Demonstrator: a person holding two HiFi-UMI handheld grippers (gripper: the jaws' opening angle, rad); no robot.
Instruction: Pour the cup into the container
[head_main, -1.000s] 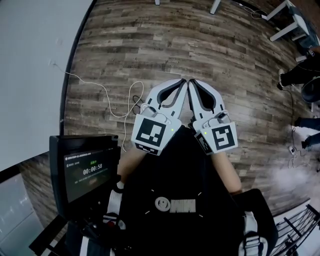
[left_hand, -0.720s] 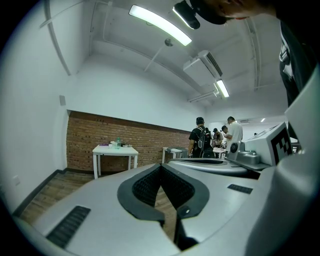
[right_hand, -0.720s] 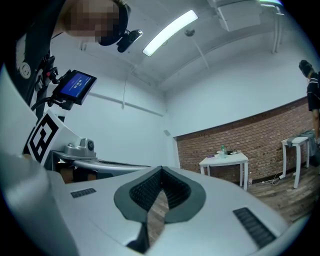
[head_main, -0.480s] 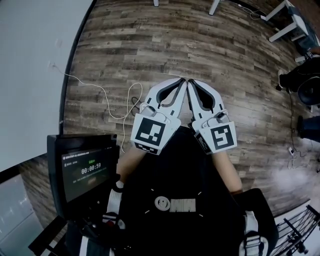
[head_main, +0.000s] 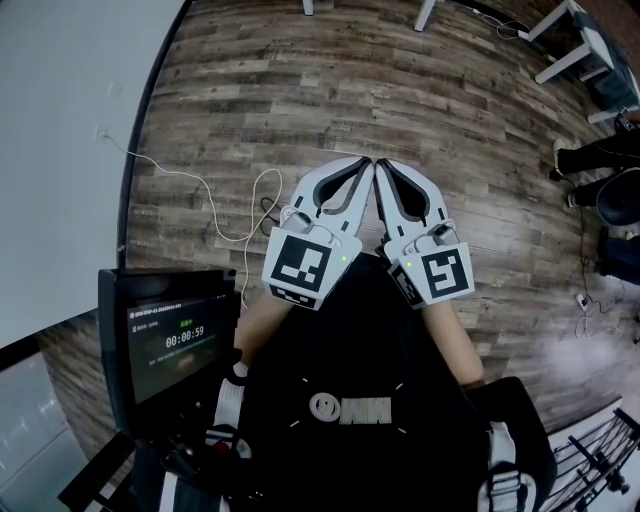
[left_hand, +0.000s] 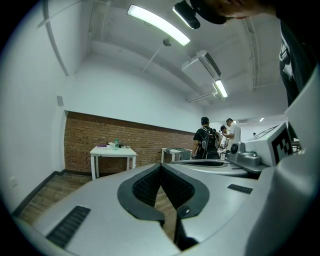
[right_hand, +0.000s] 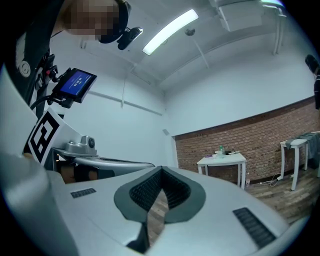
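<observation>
Both grippers are held out level in front of the person's chest, above a wood-plank floor (head_main: 300, 90). My left gripper (head_main: 362, 165) is shut with nothing in it, and its black pads (left_hand: 150, 182) meet at the tip. My right gripper (head_main: 386, 165) is beside it, almost tip to tip, also shut and empty, with its pads (right_hand: 172, 187) closed together. No cup or container can be made out in any view. Small items, among them a bottle (right_hand: 220, 149), stand on a far white table (right_hand: 222, 160), too small to tell apart.
A screen with a running timer (head_main: 170, 338) hangs at the lower left. A white cable (head_main: 215, 205) trails over the floor by the white wall (head_main: 60, 150). White table legs (head_main: 572, 45) and a person's feet (head_main: 590, 155) are at the right. Several people (left_hand: 207, 142) stand by a brick wall (left_hand: 80, 145).
Both grippers have stayed as they were. The person's feet at the right edge of the head view have shifted, and the timer has counted on.
</observation>
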